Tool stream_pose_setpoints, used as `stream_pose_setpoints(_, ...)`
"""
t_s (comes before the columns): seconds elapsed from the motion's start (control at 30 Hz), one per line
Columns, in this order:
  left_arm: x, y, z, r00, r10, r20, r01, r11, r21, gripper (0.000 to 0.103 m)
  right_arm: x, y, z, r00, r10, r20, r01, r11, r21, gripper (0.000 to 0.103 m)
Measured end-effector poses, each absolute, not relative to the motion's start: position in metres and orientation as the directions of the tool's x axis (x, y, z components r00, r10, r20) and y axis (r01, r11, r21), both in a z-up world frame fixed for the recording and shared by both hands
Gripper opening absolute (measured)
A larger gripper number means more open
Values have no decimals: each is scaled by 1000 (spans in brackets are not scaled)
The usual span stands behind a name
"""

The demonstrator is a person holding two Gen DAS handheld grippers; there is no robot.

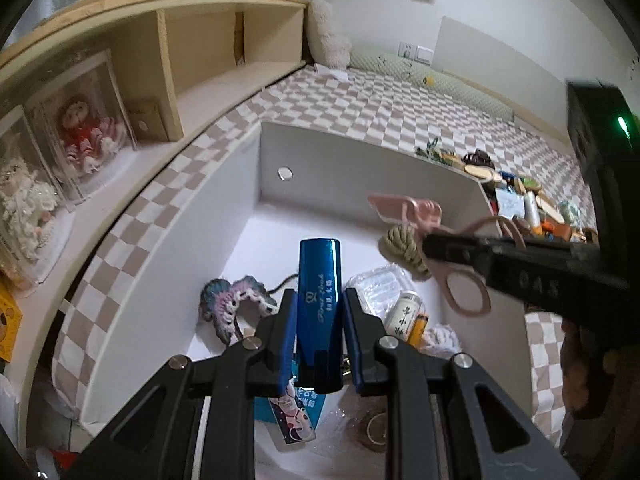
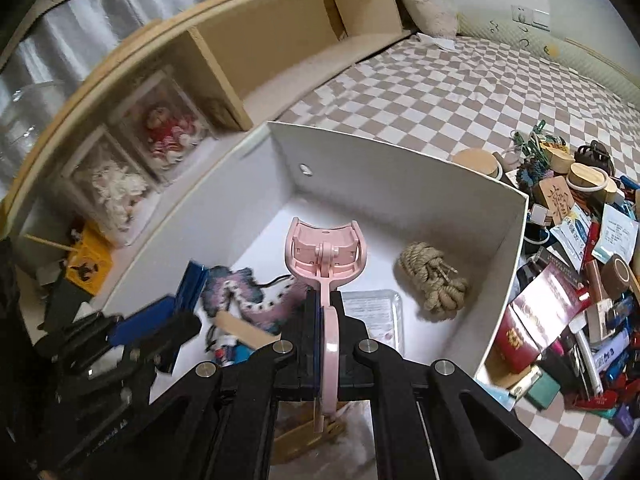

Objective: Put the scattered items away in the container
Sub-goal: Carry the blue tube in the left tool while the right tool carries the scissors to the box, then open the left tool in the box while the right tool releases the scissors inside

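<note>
From the left wrist, the left gripper (image 1: 319, 322) has its blue-padded jaws nearly closed, clamped on a glossy metallic blue case (image 1: 319, 280), a slim rounded bar with pale lettering that stands up between the pads. It hangs over the white box (image 1: 360, 160), a matte, smooth-walled rectangular container with a round metal stud in its far wall. On the box floor lie a crocheted blue-and-pink piece (image 1: 232, 300), a clear crinkly plastic pack (image 1: 376, 284) and a small printed can (image 1: 404, 314). The right gripper (image 1: 440, 246) enters from the right, blurred, holding a pink eyelash curler (image 1: 432, 236) with looped handles. Beyond the box wall, a jumble of small items (image 1: 516, 196) lies on a beige-and-white checked bedspread (image 1: 380, 100). A light wooden shelf (image 1: 180, 52) curves along the left, holding clear cases with dolls.

From the right wrist, the right gripper (image 2: 328, 304) is fully closed on the smooth pink plastic eyelash curler (image 2: 324, 252), whose curved head points into the white box (image 2: 400, 176). Inside rests a coarse knotted ball of tan rope (image 2: 434, 280), beside the clear plastic pack (image 2: 370, 308) and the crocheted piece (image 2: 240, 292). The left gripper (image 2: 168, 320) appears blurred at left with the blue case (image 2: 192, 284). To the right of the box, the pile of scattered items (image 2: 580, 280) covers the checked bedspread (image 2: 440, 88). Grey curtains hang behind the wooden shelf (image 2: 280, 28).
</note>
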State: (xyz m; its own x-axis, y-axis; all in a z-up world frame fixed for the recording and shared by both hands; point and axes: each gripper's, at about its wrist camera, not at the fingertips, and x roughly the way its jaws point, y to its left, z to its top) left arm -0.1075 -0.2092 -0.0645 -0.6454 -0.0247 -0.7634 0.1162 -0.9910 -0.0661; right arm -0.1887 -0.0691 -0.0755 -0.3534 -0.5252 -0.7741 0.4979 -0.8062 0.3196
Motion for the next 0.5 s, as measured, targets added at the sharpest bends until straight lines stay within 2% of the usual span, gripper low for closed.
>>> stream_pose_setpoints(0.5, -126, -203, -77, -611, 16, -792, 79, -994, -81, 22, -224, -70, -97, -330, -488, -808, 429, -840, 332, 5)
